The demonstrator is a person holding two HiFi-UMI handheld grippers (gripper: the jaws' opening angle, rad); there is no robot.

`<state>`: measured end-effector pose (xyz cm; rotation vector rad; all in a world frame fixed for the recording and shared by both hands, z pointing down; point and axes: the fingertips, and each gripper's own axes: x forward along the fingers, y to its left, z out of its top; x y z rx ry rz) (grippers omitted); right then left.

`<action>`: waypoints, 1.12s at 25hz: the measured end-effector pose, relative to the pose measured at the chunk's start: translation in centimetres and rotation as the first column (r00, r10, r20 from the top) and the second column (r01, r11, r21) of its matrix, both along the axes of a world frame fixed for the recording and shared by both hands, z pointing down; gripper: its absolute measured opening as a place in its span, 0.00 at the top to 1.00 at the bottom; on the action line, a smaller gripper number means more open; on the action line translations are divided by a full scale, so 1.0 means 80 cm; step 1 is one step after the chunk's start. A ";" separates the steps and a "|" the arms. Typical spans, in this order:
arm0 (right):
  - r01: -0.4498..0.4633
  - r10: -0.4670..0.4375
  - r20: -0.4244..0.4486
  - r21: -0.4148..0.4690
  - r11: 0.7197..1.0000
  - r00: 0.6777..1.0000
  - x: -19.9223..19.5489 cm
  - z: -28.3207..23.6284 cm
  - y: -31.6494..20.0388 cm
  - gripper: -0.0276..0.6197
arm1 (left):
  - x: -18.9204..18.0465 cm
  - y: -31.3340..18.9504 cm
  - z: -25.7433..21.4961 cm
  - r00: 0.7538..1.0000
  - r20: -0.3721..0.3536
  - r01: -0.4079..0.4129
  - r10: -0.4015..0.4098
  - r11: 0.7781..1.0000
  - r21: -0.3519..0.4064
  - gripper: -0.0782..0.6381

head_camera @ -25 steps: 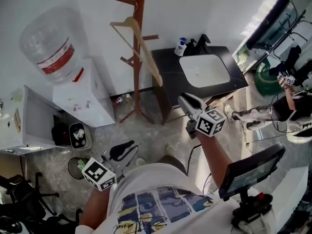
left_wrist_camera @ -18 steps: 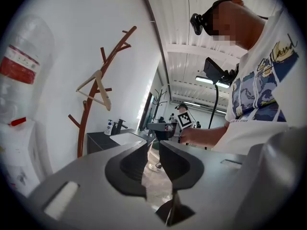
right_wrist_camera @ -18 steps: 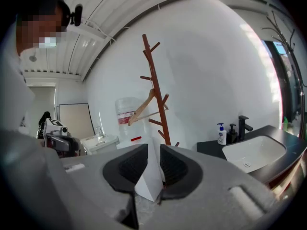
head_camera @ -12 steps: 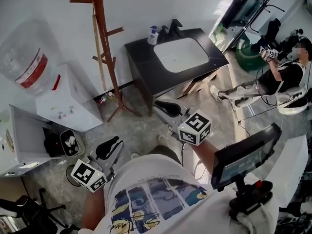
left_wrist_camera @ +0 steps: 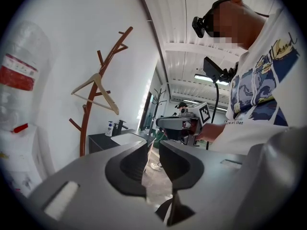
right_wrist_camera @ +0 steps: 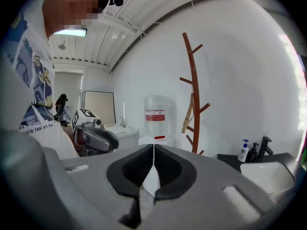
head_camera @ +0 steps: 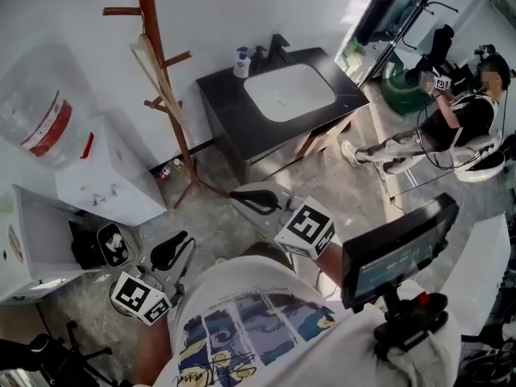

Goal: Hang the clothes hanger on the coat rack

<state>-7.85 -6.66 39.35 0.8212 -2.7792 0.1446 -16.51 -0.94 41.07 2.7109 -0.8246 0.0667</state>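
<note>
The pale wooden clothes hanger (head_camera: 151,64) hangs on the brown coat rack (head_camera: 165,103) by the white wall, with nothing gripping it. It also shows in the left gripper view as hanger (left_wrist_camera: 96,94) on rack (left_wrist_camera: 91,123), and in the right gripper view as hanger (right_wrist_camera: 187,114) on rack (right_wrist_camera: 194,95). My right gripper (head_camera: 239,197) is at mid-frame, well short of the rack, with its jaws (right_wrist_camera: 153,153) shut on nothing. My left gripper (head_camera: 172,250) stays low by my body. Its jaws (left_wrist_camera: 152,158) stand a narrow gap apart, empty.
A water dispenser with a big bottle (head_camera: 44,123) stands left of the rack. A black vanity with a white basin (head_camera: 290,92) and a soap bottle (head_camera: 241,61) is to its right. A seated person (head_camera: 455,123) is far right, and a monitor on a stand (head_camera: 395,252) is near me.
My right gripper has drawn back from the rack, moved left in the head view, rolled and closed its jaws. The hanger stays on the rack. The left gripper has hardly moved.
</note>
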 end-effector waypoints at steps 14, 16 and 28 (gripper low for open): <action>0.061 -0.058 -0.040 0.059 0.996 0.997 -0.027 -0.018 0.010 0.95 | -0.005 -0.001 -0.006 1.000 -0.002 0.003 -0.003 1.000 0.002 0.78; 0.063 -0.060 -0.043 0.059 0.996 0.997 -0.027 -0.018 0.011 0.95 | -0.004 0.000 -0.005 1.000 -0.002 0.002 -0.002 1.000 0.000 0.78; 0.074 -0.071 -0.049 0.060 0.995 0.996 -0.033 -0.021 0.011 0.95 | -0.008 0.002 -0.004 1.000 -0.007 0.011 -0.011 1.000 -0.005 0.78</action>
